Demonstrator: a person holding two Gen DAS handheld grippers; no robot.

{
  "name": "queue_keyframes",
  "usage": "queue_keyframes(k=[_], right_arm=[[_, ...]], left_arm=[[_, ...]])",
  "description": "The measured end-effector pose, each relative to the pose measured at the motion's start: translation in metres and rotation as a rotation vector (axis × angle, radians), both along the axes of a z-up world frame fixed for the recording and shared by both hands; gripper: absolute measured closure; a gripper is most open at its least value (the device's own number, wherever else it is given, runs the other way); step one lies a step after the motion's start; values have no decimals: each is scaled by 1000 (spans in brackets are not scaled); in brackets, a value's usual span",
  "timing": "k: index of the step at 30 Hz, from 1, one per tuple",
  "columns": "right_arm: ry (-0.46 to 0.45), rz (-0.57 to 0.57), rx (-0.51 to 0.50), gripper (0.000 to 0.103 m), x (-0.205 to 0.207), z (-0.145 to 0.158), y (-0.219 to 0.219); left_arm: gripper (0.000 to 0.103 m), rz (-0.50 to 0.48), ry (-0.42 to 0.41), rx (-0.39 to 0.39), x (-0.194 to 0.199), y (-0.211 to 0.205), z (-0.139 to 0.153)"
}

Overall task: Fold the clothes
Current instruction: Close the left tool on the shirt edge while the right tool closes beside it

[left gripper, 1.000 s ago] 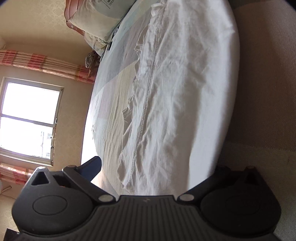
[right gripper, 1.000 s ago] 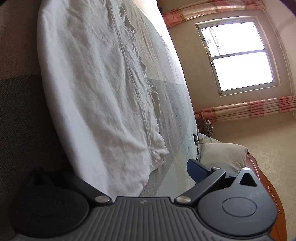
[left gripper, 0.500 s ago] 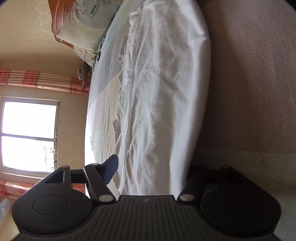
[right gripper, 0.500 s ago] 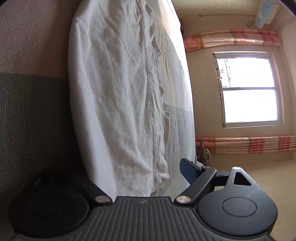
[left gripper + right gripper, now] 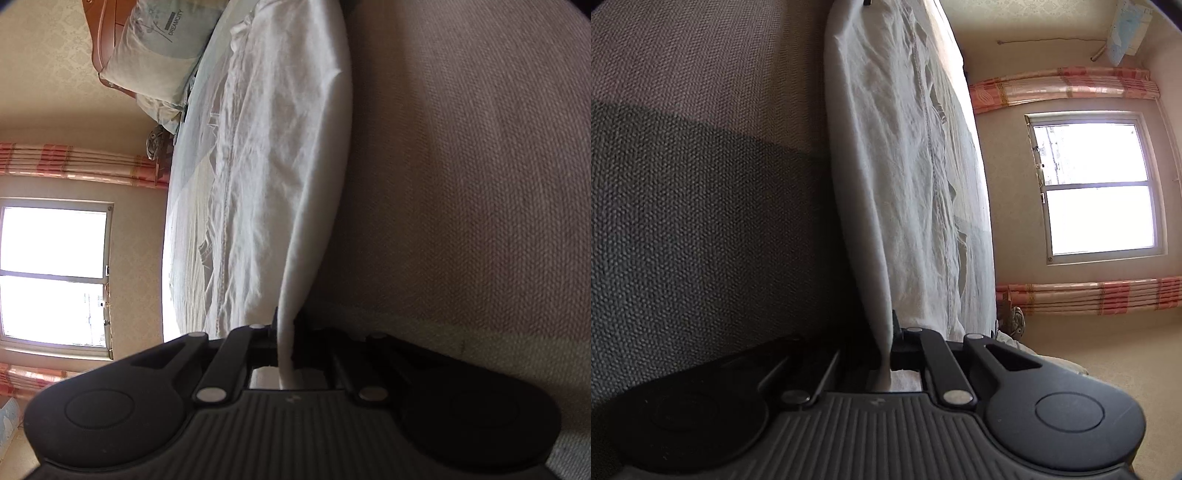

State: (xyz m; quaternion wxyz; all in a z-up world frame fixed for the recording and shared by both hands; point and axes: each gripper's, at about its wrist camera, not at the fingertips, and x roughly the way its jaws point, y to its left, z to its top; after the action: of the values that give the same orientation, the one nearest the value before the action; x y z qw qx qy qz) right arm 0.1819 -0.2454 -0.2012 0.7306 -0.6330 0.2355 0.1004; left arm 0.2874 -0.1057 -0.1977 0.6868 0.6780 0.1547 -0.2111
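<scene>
Bed (image 5: 184, 221) with pale sheet in a sunlit room, window (image 5: 1097, 188) and striped curtains (image 5: 1063, 85) beyond, pillow (image 5: 159, 48) at the headboard, white garment (image 5: 273, 166) lying wrinkled along the bed edge, left gripper (image 5: 284, 354) and right gripper (image 5: 886, 354) each pinched closed on its near hem, woven fabric side of the bed (image 5: 461, 184) beside.

Rolled sideways, both wrist views, low and close along the bed (image 5: 192, 206) edge, facing oppositely, sharing white garment (image 5: 273, 155) and window (image 5: 1097, 188).

White garment (image 5: 266, 155), pink-striped curtains (image 5: 1071, 86), grey-brown woven bedcover (image 5: 461, 184).
</scene>
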Motion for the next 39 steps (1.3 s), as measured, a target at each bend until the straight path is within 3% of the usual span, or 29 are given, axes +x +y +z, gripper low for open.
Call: queue_keyframes(k=[4,23,33,39], right_arm=[[1,-4,-46,94,-4,-2,5],[-1,-7,5,94,-14,5,0],[-14,28,-34,94,-17,1,-1],[11,-13,-24,95,-10,6,4]], left_arm=[[103,5,3,-5,-2,0,0],[103,10,19,-33,5,-1,3],[103,13,20,-37,5,-1,4],[103,25,31,-57,6,0,8]])
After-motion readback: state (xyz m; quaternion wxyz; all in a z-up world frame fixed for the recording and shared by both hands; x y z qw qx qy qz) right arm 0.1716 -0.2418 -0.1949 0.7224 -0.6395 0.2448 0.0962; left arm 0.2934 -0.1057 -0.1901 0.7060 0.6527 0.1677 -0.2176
